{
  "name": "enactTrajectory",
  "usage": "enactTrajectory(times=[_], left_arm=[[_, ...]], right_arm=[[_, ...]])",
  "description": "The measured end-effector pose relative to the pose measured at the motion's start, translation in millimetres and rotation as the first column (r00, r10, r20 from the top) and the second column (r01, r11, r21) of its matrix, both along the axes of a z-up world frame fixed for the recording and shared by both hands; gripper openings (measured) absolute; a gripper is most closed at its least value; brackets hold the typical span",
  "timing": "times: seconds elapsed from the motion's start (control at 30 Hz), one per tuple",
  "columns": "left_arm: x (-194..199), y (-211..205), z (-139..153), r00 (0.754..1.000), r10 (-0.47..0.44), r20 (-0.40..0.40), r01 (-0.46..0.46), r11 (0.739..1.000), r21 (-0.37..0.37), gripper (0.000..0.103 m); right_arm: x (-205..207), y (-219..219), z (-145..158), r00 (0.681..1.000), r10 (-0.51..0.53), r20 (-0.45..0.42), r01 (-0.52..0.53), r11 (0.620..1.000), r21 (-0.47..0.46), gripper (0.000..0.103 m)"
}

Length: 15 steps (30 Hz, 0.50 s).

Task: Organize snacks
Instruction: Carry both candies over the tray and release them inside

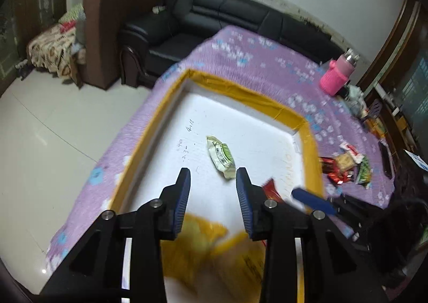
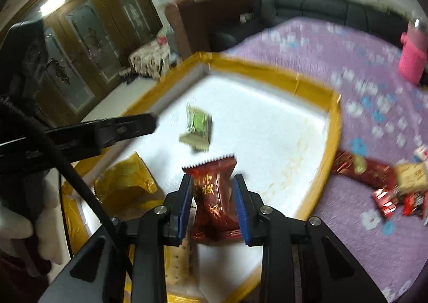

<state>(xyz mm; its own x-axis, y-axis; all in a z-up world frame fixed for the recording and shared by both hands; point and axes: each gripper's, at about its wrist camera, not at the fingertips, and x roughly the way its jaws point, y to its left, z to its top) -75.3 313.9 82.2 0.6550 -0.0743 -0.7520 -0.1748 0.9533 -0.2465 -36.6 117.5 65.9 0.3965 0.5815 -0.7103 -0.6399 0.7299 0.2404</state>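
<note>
- Left wrist view: I am looking along my left gripper, whose fingers are standing apart with nothing between them. It is hovering over a white foam box edged in yellow tape. A green snack packet is lying on the box floor just beyond the right fingertip. The other gripper's blue finger is showing off to the right, blurred, beside a sliver of red wrapper.
- Right wrist view: my right gripper is grasping a red snack packet, its waist pinched between the pads, its serrated end sticking up past the fingertips. The green packet, blurred, is showing just beyond that. More loose snacks are lying on the purple cloth, outside the box, right of the fingers.
</note>
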Motion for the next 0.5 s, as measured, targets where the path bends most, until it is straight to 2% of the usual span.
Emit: enactTrajectory(times=[0.07,0.13,0.2,0.33,0.43,0.5], left_arm=[[-26.7,-3.2,17.2,0.999,0.025,0.039,-0.025,1.000,0.000,0.040],[-55.5,-7.7,36.3,0.995,0.062,0.081,-0.063,0.998,0.008,0.042],[-89.2,-12.6,57.6,0.986,0.113,0.126,-0.116,0.993,0.016,0.045],[-144.7,-25.5,94.6,0.962,0.208,0.178,-0.219,0.975,0.042,0.050],[-187.5,-39.3,120.4,0.938,0.273,0.215,-0.293,0.954,0.068,0.052],[-215.3,-50.8,135.4,0.921,0.306,0.240,-0.335,0.938,0.090,0.056]], right_arm=[[-15.6,-13.3,12.9,0.994,-0.019,0.111,0.015,0.999,0.037,0.033],[-29.9,-25.1,19.7,0.980,-0.034,0.196,0.021,0.997,0.069,0.042],[-44.0,-35.2,22.4,0.967,-0.034,0.253,0.011,0.996,0.092,0.042],[-54.5,-46.0,19.7,0.963,-0.049,0.266,0.013,0.990,0.137,0.042],[-58.1,-45.8,15.4,0.939,-0.086,0.334,0.053,0.993,0.107,0.043],[-54.5,-45.7,12.4,0.936,-0.102,0.336,0.071,0.992,0.102,0.043]])
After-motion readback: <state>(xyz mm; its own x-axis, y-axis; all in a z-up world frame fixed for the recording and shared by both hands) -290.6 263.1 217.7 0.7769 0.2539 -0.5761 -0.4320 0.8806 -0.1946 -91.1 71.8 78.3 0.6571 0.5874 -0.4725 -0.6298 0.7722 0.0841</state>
